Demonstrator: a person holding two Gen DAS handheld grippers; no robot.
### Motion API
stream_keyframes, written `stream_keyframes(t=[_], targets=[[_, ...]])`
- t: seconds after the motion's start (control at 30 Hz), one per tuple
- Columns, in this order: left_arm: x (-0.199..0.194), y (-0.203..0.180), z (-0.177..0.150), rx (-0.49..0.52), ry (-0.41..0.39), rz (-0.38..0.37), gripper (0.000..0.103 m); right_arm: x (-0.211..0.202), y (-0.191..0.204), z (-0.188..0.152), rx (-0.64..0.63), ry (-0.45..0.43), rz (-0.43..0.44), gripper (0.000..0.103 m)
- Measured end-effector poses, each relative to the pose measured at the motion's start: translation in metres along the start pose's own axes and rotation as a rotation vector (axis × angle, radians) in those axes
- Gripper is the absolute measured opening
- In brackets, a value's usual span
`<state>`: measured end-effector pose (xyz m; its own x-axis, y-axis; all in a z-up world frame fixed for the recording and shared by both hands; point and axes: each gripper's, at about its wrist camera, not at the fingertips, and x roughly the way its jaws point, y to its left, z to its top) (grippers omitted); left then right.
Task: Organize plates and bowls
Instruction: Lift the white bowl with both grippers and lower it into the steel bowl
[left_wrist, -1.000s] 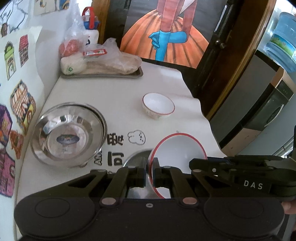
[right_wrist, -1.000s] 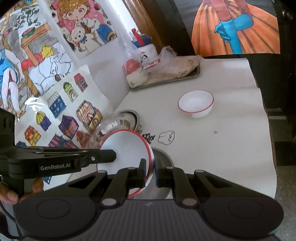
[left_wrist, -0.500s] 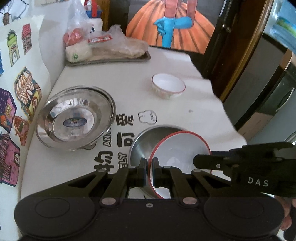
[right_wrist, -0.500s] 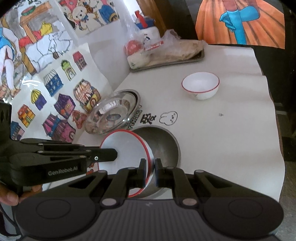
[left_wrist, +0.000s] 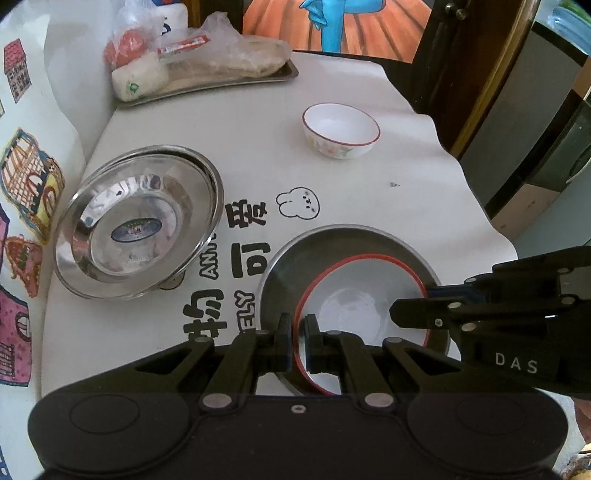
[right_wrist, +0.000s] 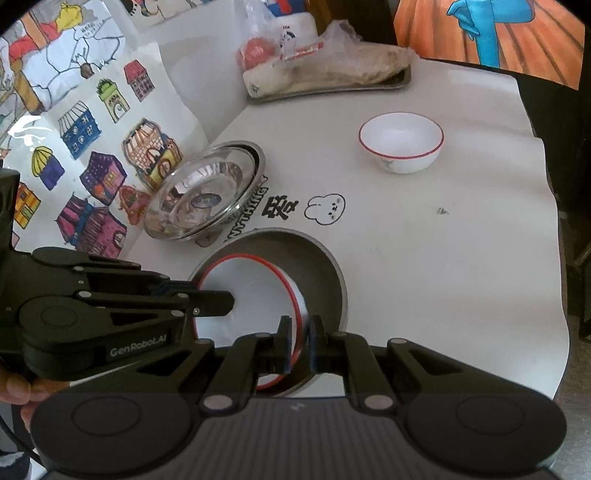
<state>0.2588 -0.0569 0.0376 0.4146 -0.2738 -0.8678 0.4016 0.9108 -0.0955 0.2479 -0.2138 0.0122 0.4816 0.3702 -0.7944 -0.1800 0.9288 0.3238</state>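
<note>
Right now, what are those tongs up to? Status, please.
Left tongs and right tongs both clamped on the red-rimmed bowl. Bowl tilted inside the grey metal bowl. Small white bowl and shiny steel plates stand clear.

A red-rimmed white bowl (left_wrist: 354, 302) sits tilted inside a grey steel plate (left_wrist: 295, 254) near the worktop's front edge. A shiny steel bowl (left_wrist: 136, 221) lies at the left edge; a small floral bowl (left_wrist: 340, 129) stands farther back.

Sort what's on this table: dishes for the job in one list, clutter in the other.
Job: red-rimmed plate held by both hand-held grippers, left and right; grey metal bowl under it; shiny steel dish; small white bowl.

Clutter: tray of bagged food; wall drawings.
</note>
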Motion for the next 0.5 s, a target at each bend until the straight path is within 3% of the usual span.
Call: stream_keyframes(t=[0.2, 0.3, 0.5], targets=[[0.0021, 0.0030, 0.0024, -0.017, 0.002, -0.013, 0.007, 0.0022, -0.0006, 0.0031, -0.007, 0.005, 0.005, 0.013], [0.0000, 0.0044, 0.0028, -0.026, -0.010, -0.018, 0.014, 0.0011, -0.0005, 0.0026, -0.010, -0.009, 0.001, 0.018], [-0.0064, 0.0074, 0.0016, -0.048, -0.042, -0.019, 0.016, -0.0033, -0.0002, 0.0008, -0.028, -0.035, 0.004, 0.020]])
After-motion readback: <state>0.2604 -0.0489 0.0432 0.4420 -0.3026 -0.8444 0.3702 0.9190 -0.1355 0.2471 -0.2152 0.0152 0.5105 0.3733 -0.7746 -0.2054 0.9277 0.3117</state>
